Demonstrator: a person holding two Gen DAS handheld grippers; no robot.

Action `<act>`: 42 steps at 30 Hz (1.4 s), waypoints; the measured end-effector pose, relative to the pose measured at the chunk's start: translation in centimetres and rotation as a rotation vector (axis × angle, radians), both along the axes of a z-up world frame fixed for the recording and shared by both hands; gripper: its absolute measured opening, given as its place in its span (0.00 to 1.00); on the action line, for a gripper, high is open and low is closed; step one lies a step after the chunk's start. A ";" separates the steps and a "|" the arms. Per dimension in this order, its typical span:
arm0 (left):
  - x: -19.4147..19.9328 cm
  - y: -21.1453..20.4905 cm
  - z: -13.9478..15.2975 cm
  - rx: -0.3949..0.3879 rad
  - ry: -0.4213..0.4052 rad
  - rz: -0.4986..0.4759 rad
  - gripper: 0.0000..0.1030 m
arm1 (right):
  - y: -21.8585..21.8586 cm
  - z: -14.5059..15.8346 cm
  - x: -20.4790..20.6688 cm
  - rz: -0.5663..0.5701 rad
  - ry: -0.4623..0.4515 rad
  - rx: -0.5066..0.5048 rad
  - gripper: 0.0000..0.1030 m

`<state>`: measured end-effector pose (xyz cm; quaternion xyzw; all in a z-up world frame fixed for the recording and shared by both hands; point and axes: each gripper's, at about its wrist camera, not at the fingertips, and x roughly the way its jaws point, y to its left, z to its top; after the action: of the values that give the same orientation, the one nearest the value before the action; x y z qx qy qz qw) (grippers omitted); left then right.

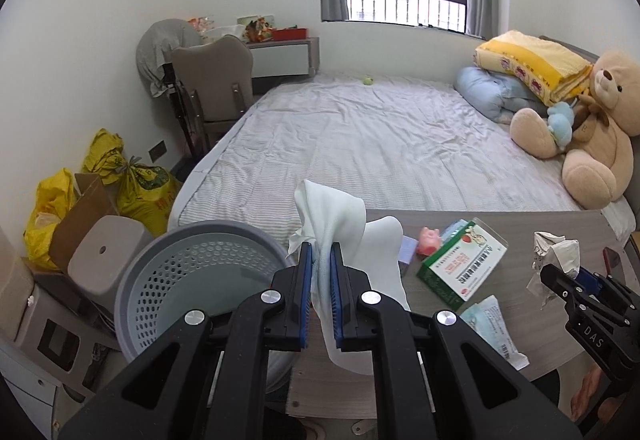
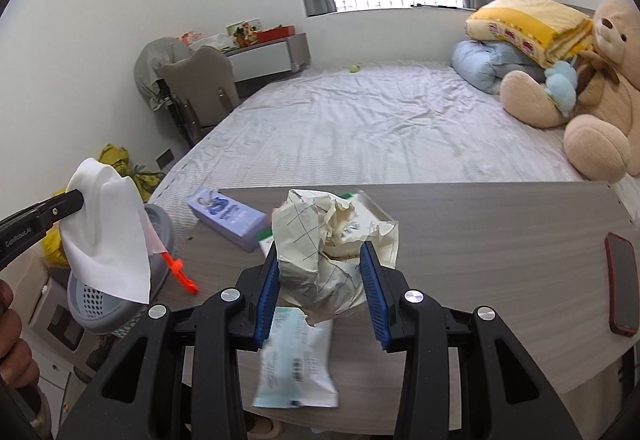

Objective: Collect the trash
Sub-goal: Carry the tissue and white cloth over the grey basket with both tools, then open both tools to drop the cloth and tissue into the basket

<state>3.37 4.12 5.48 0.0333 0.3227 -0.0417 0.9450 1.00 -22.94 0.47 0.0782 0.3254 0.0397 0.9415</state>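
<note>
Here, two pieces of trash are held off the table (image 2: 480, 224): one white tissue (image 1: 344, 224) is clamped in the left gripper (image 1: 321, 272) beside the one grey perforated basket (image 1: 192, 276), and one crumpled paper ball (image 2: 324, 240) is pinched by the right gripper (image 2: 320, 280). Two boxes, one wipes packet (image 2: 296, 360) and one phone (image 2: 622, 284) are seen on the table.

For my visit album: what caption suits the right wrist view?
Right gripper clamps crumpled paper above the table; left gripper holds a white tissue.
</note>
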 end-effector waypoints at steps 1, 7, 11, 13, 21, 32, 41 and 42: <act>0.0 0.6 0.0 -0.002 -0.002 0.007 0.09 | 0.7 0.1 0.2 0.011 0.000 -0.003 0.37; 0.1 4.1 0.3 -0.004 -0.012 0.047 0.09 | 4.6 0.3 1.4 0.076 0.002 -0.012 0.37; 0.4 6.3 0.3 0.005 -0.017 0.073 0.09 | 7.2 0.3 2.5 0.119 0.009 -0.019 0.37; 0.6 7.4 -0.1 0.010 -0.010 0.088 0.09 | 8.5 0.3 3.1 0.142 0.015 -0.023 0.37; 1.8 10.8 -2.8 0.015 0.040 0.141 0.09 | 13.3 0.1 5.6 0.233 0.033 -0.042 0.37; 4.1 15.4 -6.5 -0.004 0.107 0.210 0.09 | 21.0 -1.1 9.0 0.372 0.078 -0.049 0.37; 5.4 18.0 -10.1 -0.038 0.183 0.248 0.09 | 25.7 -3.4 11.2 0.454 0.145 -0.075 0.37; 5.6 18.3 -10.4 -0.047 0.194 0.251 0.10 | 26.0 -3.7 11.4 0.458 0.153 -0.077 0.37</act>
<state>8.93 22.39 -4.87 -0.0337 0.4130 0.0663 0.9077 12.45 3.02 -3.24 -0.0306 0.4062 0.2335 0.8829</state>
